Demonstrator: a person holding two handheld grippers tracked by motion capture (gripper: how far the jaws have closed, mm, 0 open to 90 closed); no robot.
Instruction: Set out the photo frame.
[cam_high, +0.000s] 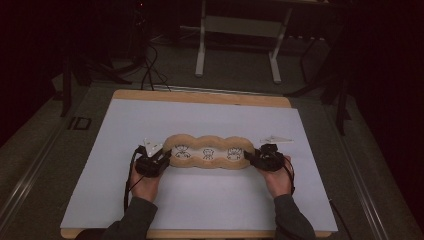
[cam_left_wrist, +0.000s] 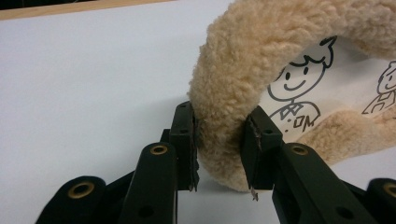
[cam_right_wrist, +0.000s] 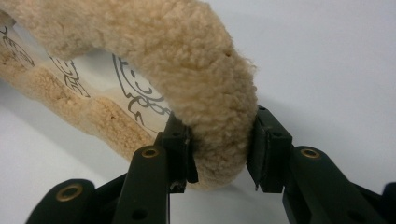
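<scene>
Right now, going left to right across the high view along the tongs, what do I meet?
Left hand → left tongs → fleece cushion → right tongs → right hand.

Plush cushion (cam_high: 208, 151): tan fuzzy fleece rim, smooth white printed cloth centre. Table mat (cam_high: 150, 200) was matt white; board edge (cam_high: 200, 96) looked wooden. Gripper pads (cam_left_wrist: 192, 140) were matt black.

1. High view sits above the person's side, looking forward and down over the whole table (cam_high: 200, 107).
2. Each gripper view rides super close, looking along its own jaws.
3. All 3 share the fleecy pillow (cam_high: 207, 151) (cam_left_wrist: 224, 93) (cam_right_wrist: 196, 70).
</scene>
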